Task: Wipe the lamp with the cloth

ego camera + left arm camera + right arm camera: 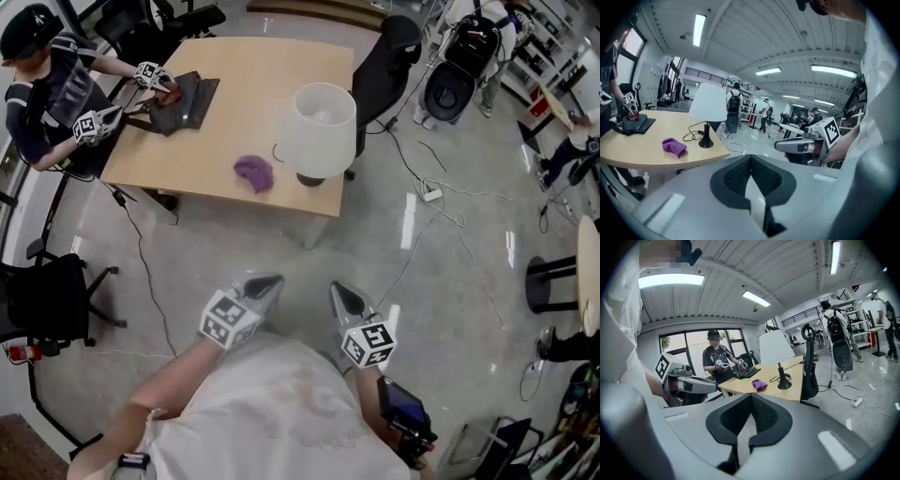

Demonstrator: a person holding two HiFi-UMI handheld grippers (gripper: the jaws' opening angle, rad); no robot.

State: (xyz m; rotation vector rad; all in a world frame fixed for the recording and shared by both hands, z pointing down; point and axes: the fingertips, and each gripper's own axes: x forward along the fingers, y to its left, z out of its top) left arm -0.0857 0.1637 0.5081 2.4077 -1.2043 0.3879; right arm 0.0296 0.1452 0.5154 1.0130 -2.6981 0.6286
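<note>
A lamp (321, 129) with a white shade and a black base stands near the front right corner of the wooden table (262, 66). A crumpled purple cloth (253, 172) lies just left of its base. Both grippers hang over the floor well short of the table, pointing towards it. My left gripper (269, 284) and my right gripper (344, 294) are shut with nothing between the pads. The left gripper view shows the lamp (708, 106), the cloth (674, 146) and the shut pads (740, 176). The right gripper view shows the lamp (776, 348), the cloth (759, 385) and the shut pads (761, 416).
Another person (42, 89) at the table's far left corner works with two grippers on dark folded fabric (184, 101). A black office chair (388, 62) stands at the table's right side, another (47, 298) at left. Cables and a power strip (431, 194) lie on the floor.
</note>
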